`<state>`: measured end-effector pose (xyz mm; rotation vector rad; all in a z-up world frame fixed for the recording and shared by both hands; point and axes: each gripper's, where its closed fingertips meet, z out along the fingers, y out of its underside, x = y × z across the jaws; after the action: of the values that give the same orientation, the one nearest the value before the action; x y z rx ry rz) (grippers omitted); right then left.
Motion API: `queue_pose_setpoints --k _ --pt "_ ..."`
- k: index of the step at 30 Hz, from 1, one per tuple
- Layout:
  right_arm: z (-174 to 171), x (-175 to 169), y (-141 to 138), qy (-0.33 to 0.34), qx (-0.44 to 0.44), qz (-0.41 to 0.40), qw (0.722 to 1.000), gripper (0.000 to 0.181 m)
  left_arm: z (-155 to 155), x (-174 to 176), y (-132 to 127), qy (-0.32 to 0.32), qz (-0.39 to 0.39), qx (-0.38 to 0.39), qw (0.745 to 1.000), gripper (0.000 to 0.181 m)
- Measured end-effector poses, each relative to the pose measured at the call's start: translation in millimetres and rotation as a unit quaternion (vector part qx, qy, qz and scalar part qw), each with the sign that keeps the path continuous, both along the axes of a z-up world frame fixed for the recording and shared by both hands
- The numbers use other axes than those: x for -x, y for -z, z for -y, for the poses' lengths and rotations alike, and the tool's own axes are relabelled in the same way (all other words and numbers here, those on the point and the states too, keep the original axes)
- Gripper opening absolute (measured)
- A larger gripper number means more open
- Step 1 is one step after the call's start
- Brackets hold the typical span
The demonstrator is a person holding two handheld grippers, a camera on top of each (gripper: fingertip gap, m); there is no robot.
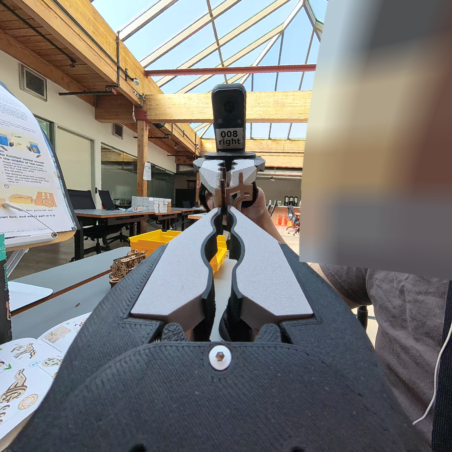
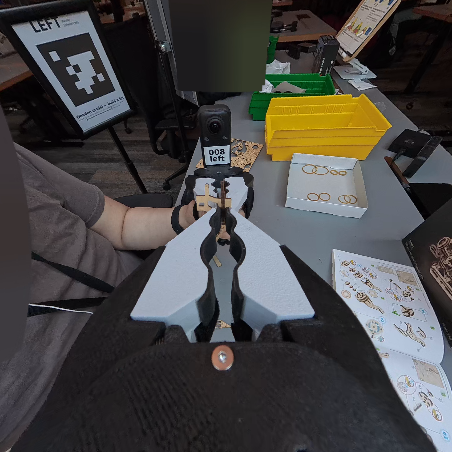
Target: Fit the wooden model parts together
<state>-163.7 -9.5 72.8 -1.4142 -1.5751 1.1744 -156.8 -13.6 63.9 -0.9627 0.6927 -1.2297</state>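
My two grippers meet tip to tip above the grey table (image 2: pixel 293 232). A thin wooden plate (image 2: pixel 222 193) stands edge-on between them. A flat cross-shaped wooden piece (image 2: pixel 204 203) is slotted across it and sticks out to one side. My right gripper (image 2: pixel 221 211) is shut on the thin plate, which shows between its pads. My left gripper (image 1: pixel 223 210) is shut with its tips on the same small assembly (image 1: pixel 241 193). Each gripper shows in the other's view: the right one in the left wrist view (image 1: pixel 226 175), the left one in the right wrist view (image 2: pixel 221 188).
A yellow bin (image 2: pixel 325 127) and a green bin (image 2: pixel 293 93) stand at the back. A white tray of rubber bands (image 2: pixel 325 186), a punched wooden sheet (image 2: pixel 247 151), an instruction booklet (image 2: pixel 386 305) and a black box (image 2: pixel 435 269) lie around. A built wooden model (image 1: pixel 127 266) stands to the left. The tips of both grippers are at nearly the same place.
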Motion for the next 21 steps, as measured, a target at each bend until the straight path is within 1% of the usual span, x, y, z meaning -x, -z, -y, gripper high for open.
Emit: queue_pose_setpoints --k 4,6,8,12,14,19,21 --pt "0.1 -2.0 2.7 -0.005 0.003 0.008 1.000 0.001 -0.2 0.3 -0.9 -0.019 -0.005 -0.012 1.000 0.001" --pt "0.7 -1.6 4.5 -0.006 -0.005 0.012 1.000 0.001 0.4 2.8 -2.6 -0.015 0.001 -0.010 1.000 0.005" --pt "1.9 -1.3 4.3 -0.010 -0.008 0.011 1.000 0.001 2.6 2.2 -2.8 -0.006 0.002 -0.010 1.000 0.002" --pt "2.3 -1.0 5.1 -0.012 -0.021 0.009 1.000 0.001 2.3 2.1 -2.0 -0.009 -0.002 -0.009 1.000 0.000" --pt "6.3 -1.1 4.1 -0.019 -0.022 0.008 1.000 0.001 5.6 1.7 -2.4 -0.003 -0.005 -0.017 1.000 0.000" --pt "6.0 -2.1 7.6 -0.013 -0.035 0.022 0.999 0.001 5.2 0.4 0.6 -0.007 -0.016 -0.018 1.000 0.000" --pt "7.9 -1.9 6.0 -0.020 -0.026 0.016 0.999 0.001 6.4 0.6 -0.7 -0.002 -0.008 -0.017 1.000 0.000"
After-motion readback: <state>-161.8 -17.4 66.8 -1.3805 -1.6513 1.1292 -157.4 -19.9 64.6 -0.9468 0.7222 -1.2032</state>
